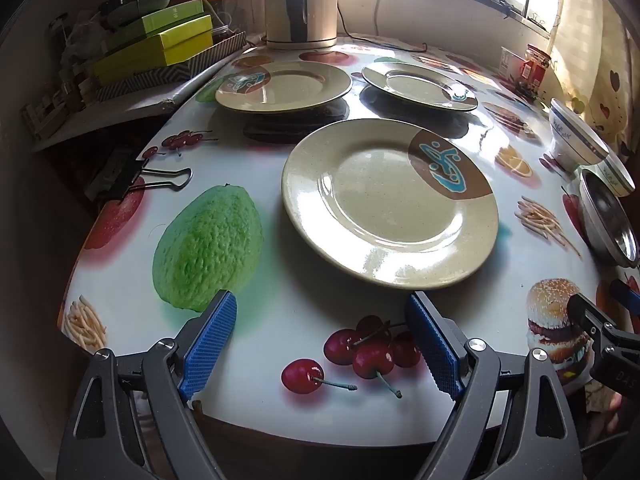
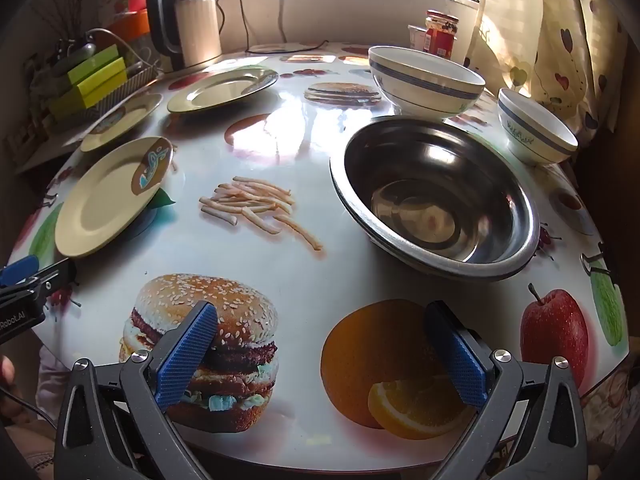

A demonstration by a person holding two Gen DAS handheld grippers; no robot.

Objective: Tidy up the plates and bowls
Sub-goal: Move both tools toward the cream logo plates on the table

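Three beige plates with a brown and blue patch lie on the fruit-print table: a near plate (image 1: 390, 200) (image 2: 112, 196), a far left plate (image 1: 284, 86) (image 2: 120, 120) and a far right plate (image 1: 420, 85) (image 2: 222, 88). A steel bowl (image 2: 434, 196) (image 1: 608, 218) sits at the right, with a large white blue-striped bowl (image 2: 426, 80) (image 1: 576, 136) behind it and a small one (image 2: 536, 132). My left gripper (image 1: 322, 344) is open and empty, just short of the near plate. My right gripper (image 2: 320, 356) is open and empty, in front of the steel bowl.
An electric kettle (image 1: 300, 0) (image 2: 186, 20) stands at the back with its cord. Green boxes (image 1: 156, 44) are stacked on a shelf at the left. A red jar (image 2: 440, 34) stands at the back right by the curtain. A binder clip (image 1: 136, 178) grips the table's left edge.
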